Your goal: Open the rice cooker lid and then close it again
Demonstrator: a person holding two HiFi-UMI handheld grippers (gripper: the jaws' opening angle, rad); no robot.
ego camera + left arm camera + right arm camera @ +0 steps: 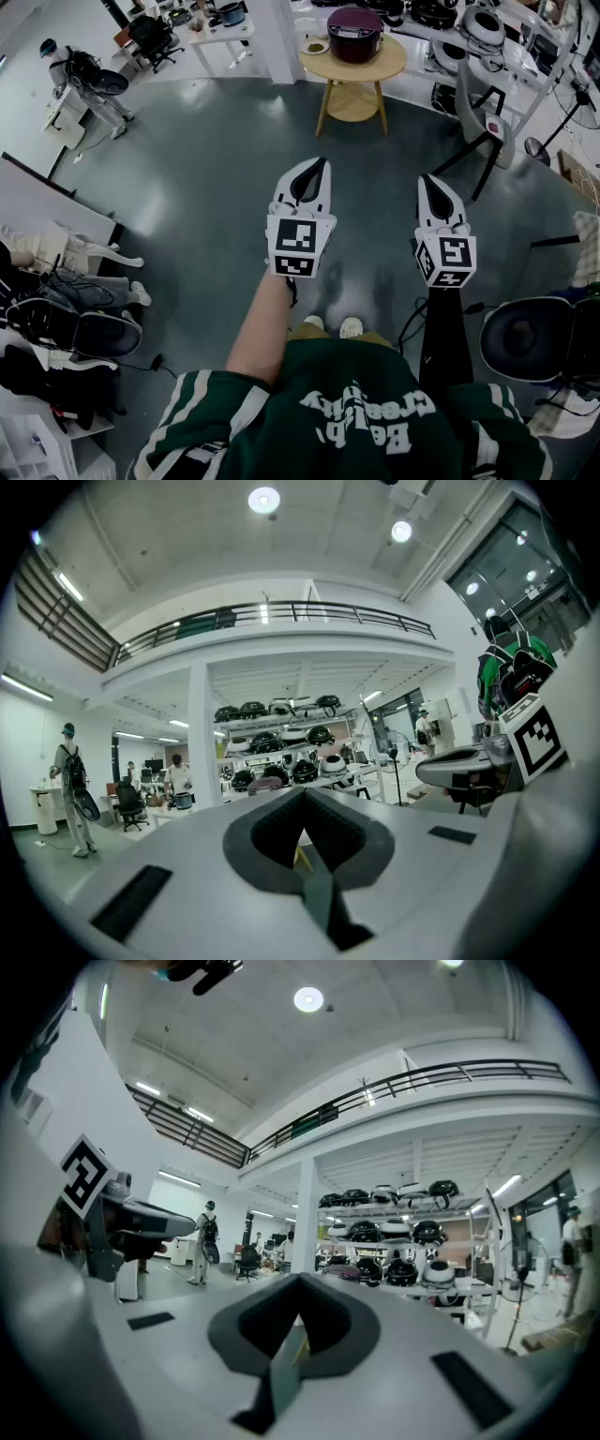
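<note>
A dark maroon rice cooker (354, 33) with its lid down stands on a round wooden table (380, 67) far ahead across the grey floor. I hold both grippers level at waist height, well short of the table. The left gripper (323, 162) is shut and holds nothing; its jaws meet at the tip. The right gripper (424, 178) beside it is shut and empty too. In the left gripper view the cooker's maroon top (267, 783) peeks just over the shut left gripper (305, 793). The right gripper view shows the same top (341, 1270) beyond the shut right gripper (300, 1280).
A grey chair (480, 111) stands right of the table, and a black round seat (536, 337) is close at my right. Bags and cables (56, 328) crowd the floor at my left. Shelves of cookers (281, 742) line the back wall. A person (73, 789) stands far left.
</note>
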